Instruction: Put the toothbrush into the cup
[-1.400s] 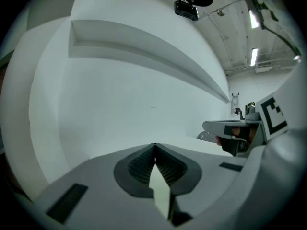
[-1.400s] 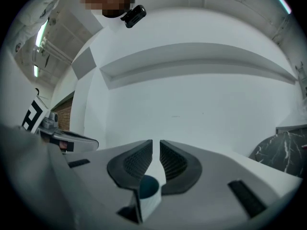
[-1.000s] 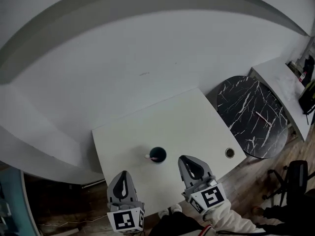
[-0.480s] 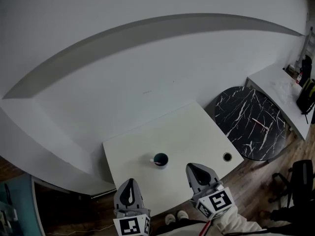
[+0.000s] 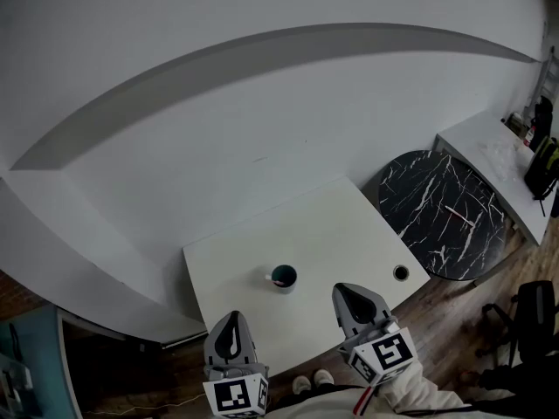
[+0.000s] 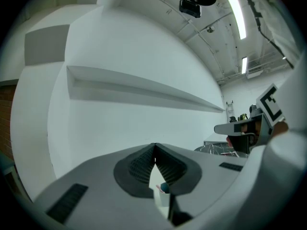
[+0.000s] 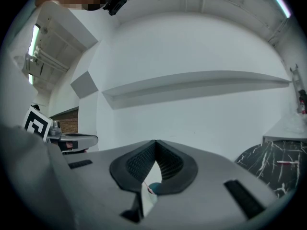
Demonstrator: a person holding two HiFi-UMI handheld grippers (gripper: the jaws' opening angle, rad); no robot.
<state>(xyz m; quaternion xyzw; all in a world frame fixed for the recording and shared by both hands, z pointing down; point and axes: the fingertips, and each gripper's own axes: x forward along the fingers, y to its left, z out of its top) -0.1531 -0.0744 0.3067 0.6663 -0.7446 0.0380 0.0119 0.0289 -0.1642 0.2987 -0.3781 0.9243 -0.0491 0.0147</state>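
Note:
A dark teal cup [image 5: 283, 277] stands near the middle of the white square table [image 5: 341, 225]. The toothbrush [image 5: 269, 277] is in it, with a pale pink end poking over the left rim. My left gripper [image 5: 231, 316] hovers at the table's near edge, left of the cup, shut and empty. My right gripper [image 5: 343, 289] hovers to the cup's right, also shut with nothing between its pads. In the left gripper view the left gripper [image 6: 154, 145] has its tips touching, and the cup [image 6: 164, 189] shows below them. In the right gripper view the right gripper [image 7: 156, 142] is likewise shut above the cup [image 7: 152, 189].
A round cable hole [image 5: 401, 272] sits near the table's right corner. A black marble round table [image 5: 441, 216] with a thin red stick [image 5: 460, 217] on it stands to the right, a white counter [image 5: 489, 147] beyond. The person's shoes [image 5: 311, 380] show on the wooden floor below.
Both grippers have drawn back from the cup toward the table's near edge and risen, so the table looks smaller. In the last half second almost nothing moved.

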